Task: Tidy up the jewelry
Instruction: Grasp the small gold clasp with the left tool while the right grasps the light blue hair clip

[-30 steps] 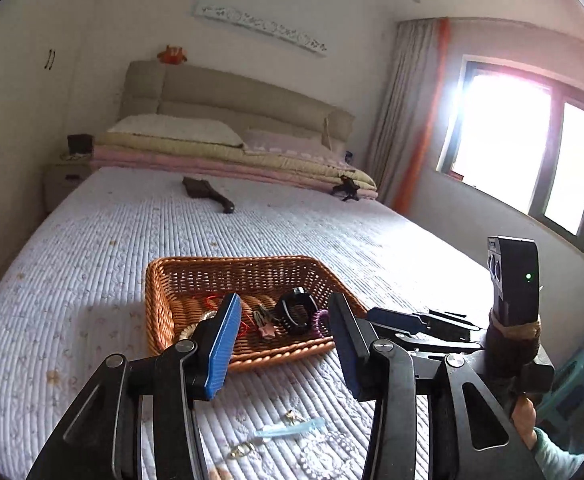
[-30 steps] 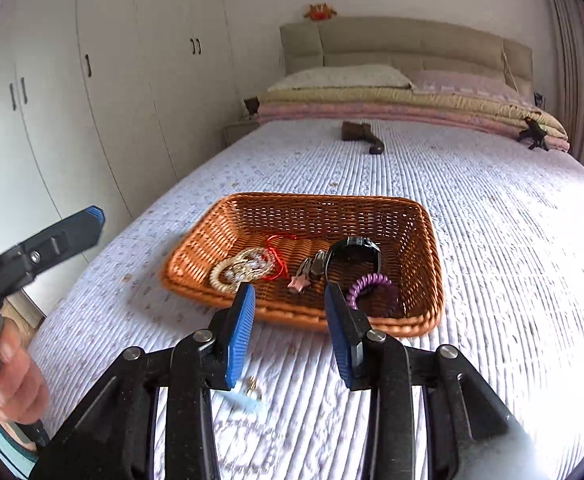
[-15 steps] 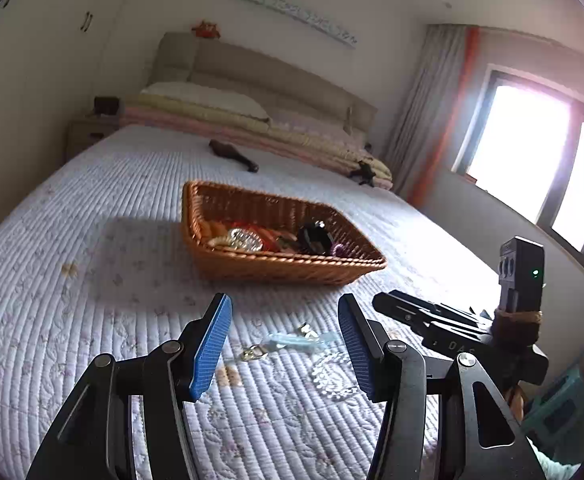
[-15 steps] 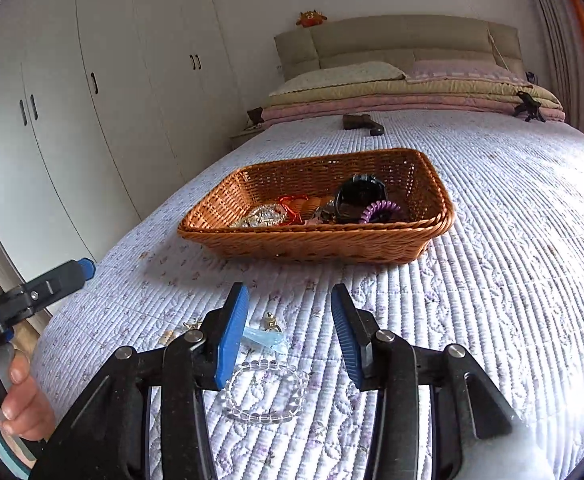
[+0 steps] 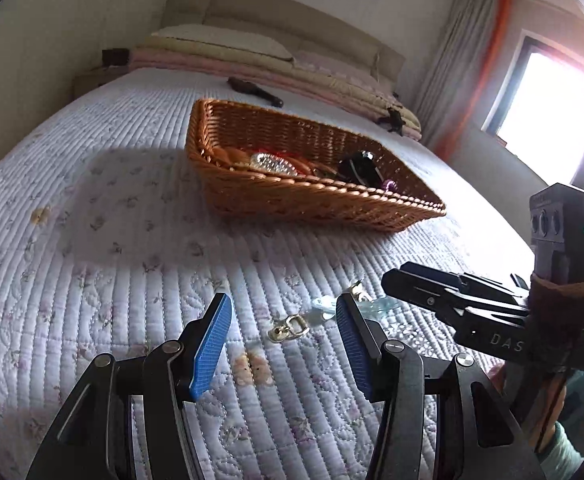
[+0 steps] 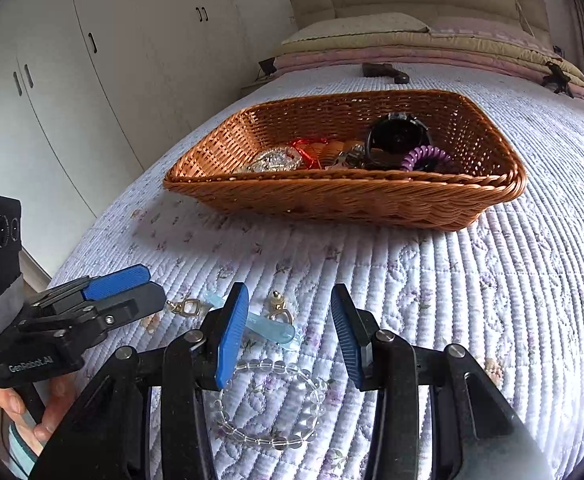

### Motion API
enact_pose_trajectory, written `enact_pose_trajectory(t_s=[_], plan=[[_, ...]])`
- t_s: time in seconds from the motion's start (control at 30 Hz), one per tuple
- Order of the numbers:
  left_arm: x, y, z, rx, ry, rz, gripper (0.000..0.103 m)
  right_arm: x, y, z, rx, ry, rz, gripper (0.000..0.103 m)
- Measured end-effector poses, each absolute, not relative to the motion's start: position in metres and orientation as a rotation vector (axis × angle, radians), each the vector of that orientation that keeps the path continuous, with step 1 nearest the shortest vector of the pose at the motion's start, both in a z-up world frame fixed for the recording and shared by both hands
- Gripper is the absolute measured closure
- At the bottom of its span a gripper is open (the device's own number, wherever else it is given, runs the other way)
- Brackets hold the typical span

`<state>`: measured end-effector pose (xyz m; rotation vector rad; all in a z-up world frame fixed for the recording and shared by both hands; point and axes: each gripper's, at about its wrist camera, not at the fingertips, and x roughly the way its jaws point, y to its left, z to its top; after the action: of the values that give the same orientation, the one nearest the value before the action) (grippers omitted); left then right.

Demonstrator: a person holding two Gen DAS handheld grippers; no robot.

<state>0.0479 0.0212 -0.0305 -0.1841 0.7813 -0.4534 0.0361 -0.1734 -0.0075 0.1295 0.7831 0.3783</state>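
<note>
Black left claw (image 6: 132, 292) lettered "GenRobot.AI", right claw (image 5: 395, 280) marked "DAS"

Basket (image 6: 343, 200) on bed (image 6: 531, 280), bracelet (image 6: 268, 400) before it

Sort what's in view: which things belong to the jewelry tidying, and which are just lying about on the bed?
Job:
- wicker basket, already holding pieces
- clear bead bracelet
- two gold earrings
- pale blue clip
- left gripper and right gripper, both open and empty

Lying about:
- dark hairbrush
- black bow clip
- pillow
</note>
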Motion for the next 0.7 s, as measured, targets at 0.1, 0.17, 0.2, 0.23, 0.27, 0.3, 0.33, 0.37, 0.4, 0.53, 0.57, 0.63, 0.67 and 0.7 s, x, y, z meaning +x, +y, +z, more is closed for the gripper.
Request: enact_pose_trajectory(t_s=[0.1,0.17,0.2,0.23,0.27,0.3,0.33,0.37,0.4,0.53,0.57,0.63,0.67,0.7], plan=[[0.054,0.017,-0.04,-0.167,0.828,-0.446,0.053,0.041,-0.169,-0.014,0.109,0.826,0.394,0.057],[0.052,0.017,-0.04,-0.168,0.817,-0.462,0.054,0.043,-0.166,-0.016,0.098,0.841,0.408,0.057],[0.051,0.018,-0.039,-0.17,0.816,-0.471,0.054,0.044,-0.164,-0.018,0.092,0.852,0.412,0.057],[0.051,0.018,-0.04,-0.17,0.817,-0.475,0.054,0.044,-0.163,-0.019,0.086,0.86,0.414,0.058],[0.051,0.017,-0.04,-0.169,0.818,-0.475,0.056,0.043,-0.162,-0.02,0.081,0.865,0.421,0.058],[0.05,0.017,-0.04,-0.169,0.818,-0.474,0.057,0.042,-0.16,-0.02,0.074,0.867,0.437,0.058],[0.05,0.018,-0.04,-0.172,0.817,-0.474,0.058,0.04,-0.157,-0.021,0.062,0.869,0.451,0.058],[0.05,0.019,-0.04,-0.176,0.816,-0.474,0.059,0.038,-0.154,-0.021,0.043,0.87,0.458,0.058],[0.049,0.02,-0.039,-0.181,0.815,-0.475,0.059,0.036,-0.15,-0.022,0.021,0.869,0.462,0.058],[0.046,0.023,-0.039,-0.188,0.811,-0.482,0.06,0.029,-0.139,-0.022,-0.037,0.861,0.485,0.061],[0.045,0.023,-0.039,-0.186,0.81,-0.484,0.06,0.03,-0.138,-0.023,-0.036,0.865,0.487,0.062],[0.043,0.022,-0.038,-0.176,0.807,-0.487,0.06,0.033,-0.14,-0.025,-0.021,0.876,0.488,0.065],[0.042,0.021,-0.038,-0.168,0.808,-0.494,0.06,0.035,-0.141,-0.026,-0.01,0.881,0.49,0.067],[0.041,0.018,-0.038,-0.158,0.81,-0.506,0.06,0.037,-0.143,-0.026,0.001,0.883,0.491,0.069]])
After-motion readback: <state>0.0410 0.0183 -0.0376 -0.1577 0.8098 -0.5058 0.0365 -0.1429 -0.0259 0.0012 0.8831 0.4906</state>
